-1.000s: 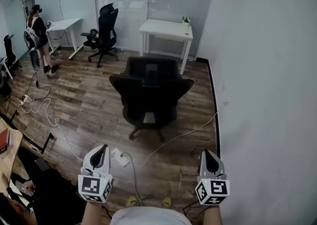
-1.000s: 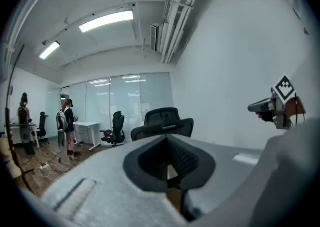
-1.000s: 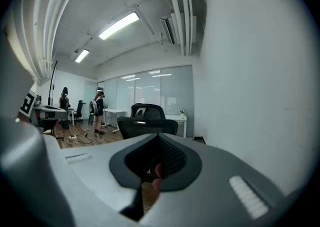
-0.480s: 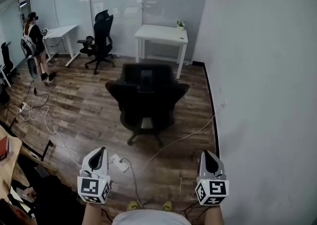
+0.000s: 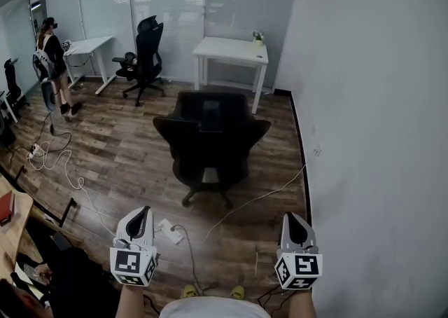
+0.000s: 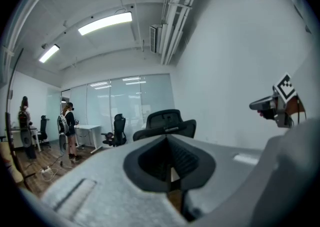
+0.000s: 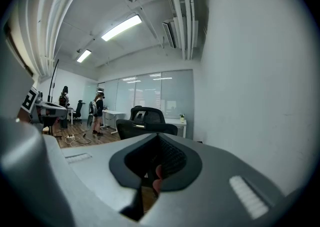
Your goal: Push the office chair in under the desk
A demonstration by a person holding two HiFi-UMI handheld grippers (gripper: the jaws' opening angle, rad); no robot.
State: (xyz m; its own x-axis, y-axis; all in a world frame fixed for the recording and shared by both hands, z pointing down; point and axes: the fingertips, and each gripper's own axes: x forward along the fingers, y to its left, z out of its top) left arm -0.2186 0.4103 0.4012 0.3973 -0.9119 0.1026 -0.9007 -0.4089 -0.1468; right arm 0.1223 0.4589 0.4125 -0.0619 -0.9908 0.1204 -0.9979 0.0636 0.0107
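Head view: both grippers clenched shut on nothing, chair not yet under the desk.
The office chair (image 5: 212,134) stands well ahead of the left gripper (image 5: 142,213) and right gripper (image 5: 294,218) jaws, with the white desk (image 5: 231,50) just beyond it.

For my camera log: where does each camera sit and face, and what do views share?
Head view: on the head, steeply down over office chair, desk; left hand-held gripper, right hand-held gripper, shoes show.
Left gripper view: level along shut jaws at the office chair; right hand-held gripper at edge.
Right gripper view: likewise; left hand-held gripper at edge.
All share the office chair.
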